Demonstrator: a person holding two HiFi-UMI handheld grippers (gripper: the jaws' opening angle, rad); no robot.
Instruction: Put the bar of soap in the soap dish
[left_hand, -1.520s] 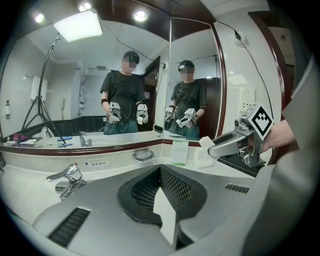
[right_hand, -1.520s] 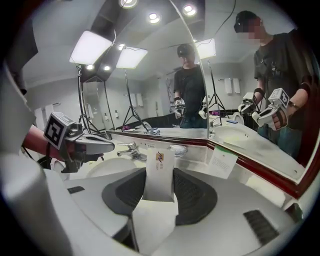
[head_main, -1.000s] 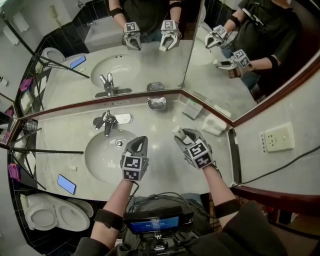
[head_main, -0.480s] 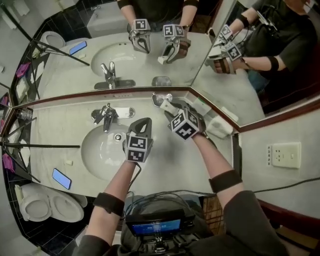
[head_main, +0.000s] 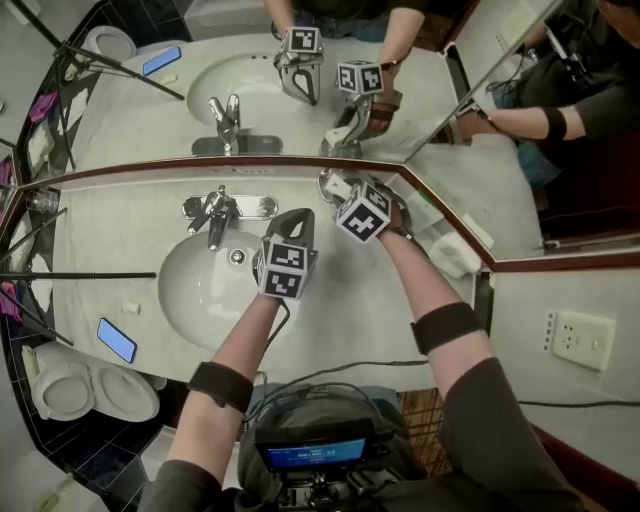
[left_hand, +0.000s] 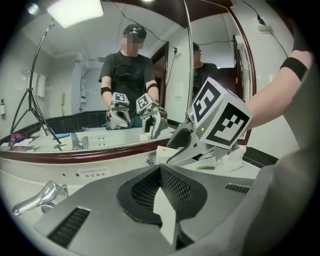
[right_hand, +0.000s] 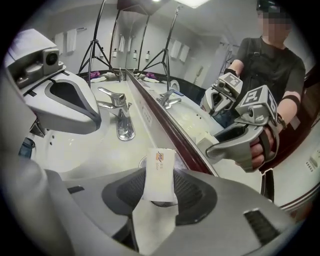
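The left gripper (head_main: 298, 218) and the right gripper (head_main: 336, 187) are pale grey moulded shells. Each carries a white cube (head_main: 283, 270) printed with black square markers. Inside the jaws sit black pads (left_hand: 142, 190) with a fine mesh pattern, and slotted vents (left_hand: 70, 226) are cut into the shells. The person wears a black wristband (head_main: 220, 384) on each forearm and a dark short-sleeved top (head_main: 490, 420). A chest-mounted unit with a blue screen (head_main: 312, 452) has dark cables (head_main: 300, 385) above it.

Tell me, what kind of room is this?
Most likely a bathroom: there's a white oval sink basin with a chrome tap, a white toilet, and a large wall mirror.
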